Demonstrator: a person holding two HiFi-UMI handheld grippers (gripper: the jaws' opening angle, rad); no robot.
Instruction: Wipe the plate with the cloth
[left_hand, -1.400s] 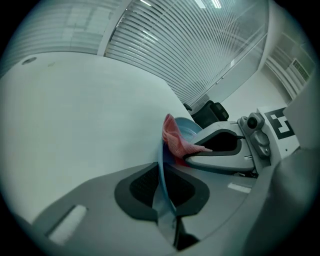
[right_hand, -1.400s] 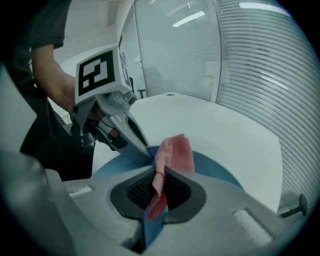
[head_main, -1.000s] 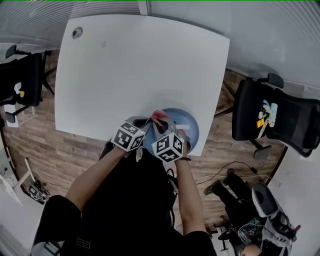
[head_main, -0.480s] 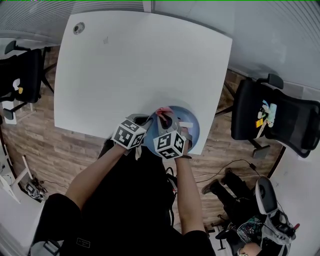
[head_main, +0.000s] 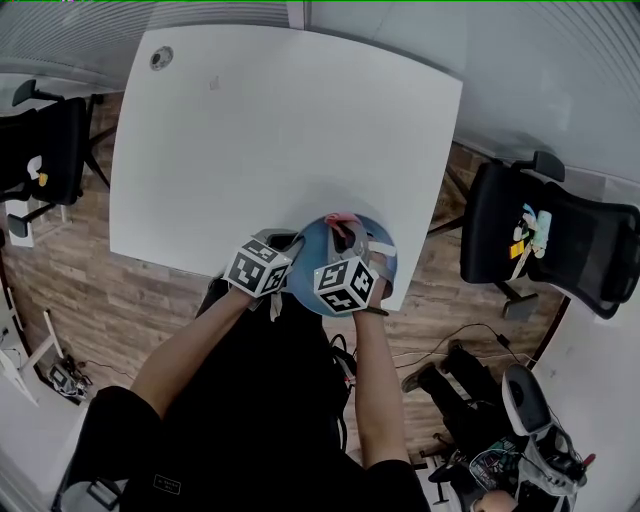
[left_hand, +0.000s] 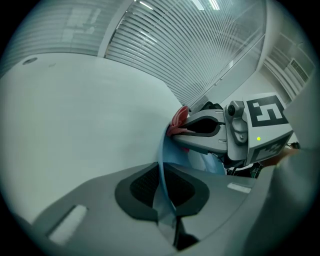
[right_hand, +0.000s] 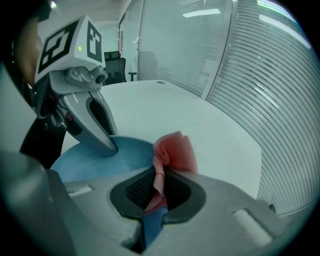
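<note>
Right gripper view — claw (right_hand: 159, 181) pinches crumpled, seemingly ribbed cloth (right_hand: 176, 151) by plate (right_hand: 100, 161).

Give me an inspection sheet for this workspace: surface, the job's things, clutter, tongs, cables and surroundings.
Surface: white table, with a round grommet at its far left corner.
Job's things: blue plate at the table's near edge; pink cloth bunched at the plate's far rim.
Clutter: nothing seen.
Grippers: left tongs shut on the plate's rim; right tongs shut on the cloth, over the plate.
Cables: loose cable on the floor to the right of the table; none on the table.
Surroundings: wood floor, black office chairs on both sides, slatted blinds beyond the table.
</note>
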